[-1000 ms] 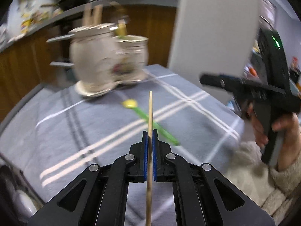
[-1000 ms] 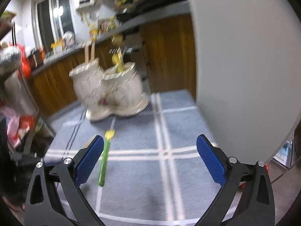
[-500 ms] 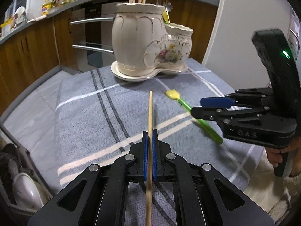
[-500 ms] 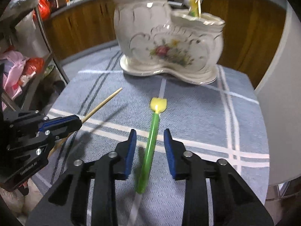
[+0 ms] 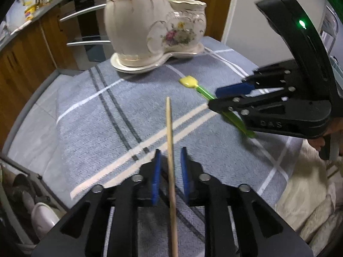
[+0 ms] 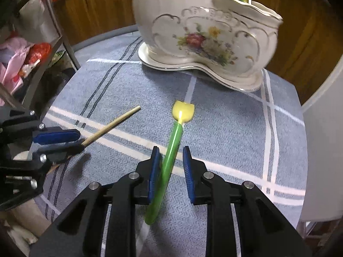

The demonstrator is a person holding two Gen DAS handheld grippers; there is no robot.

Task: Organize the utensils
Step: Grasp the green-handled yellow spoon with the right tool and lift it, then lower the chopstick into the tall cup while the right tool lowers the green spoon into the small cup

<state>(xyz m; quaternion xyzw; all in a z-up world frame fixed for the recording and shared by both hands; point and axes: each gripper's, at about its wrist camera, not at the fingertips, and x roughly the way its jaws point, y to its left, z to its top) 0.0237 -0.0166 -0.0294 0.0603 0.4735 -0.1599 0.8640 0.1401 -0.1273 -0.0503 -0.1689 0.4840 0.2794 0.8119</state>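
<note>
Counter [image 5: 90,115] under grey striped cloth; cream floral utensil holder [image 5: 150,25] at 12 o'clock. Left gripper [image 5: 169,171]: fingers parted, wooden chopstick [image 5: 170,150] loose between them, tip toward 12. Right gripper [image 6: 170,169]: fingers spread astride green-handled yellow spoon [image 6: 173,145] lying on cloth.

Table under blue-grey striped cloth [image 6: 225,128]; on cloth: floral ceramic holder [image 6: 205,36], green-handled yellow utensil [image 6: 171,147].
</note>
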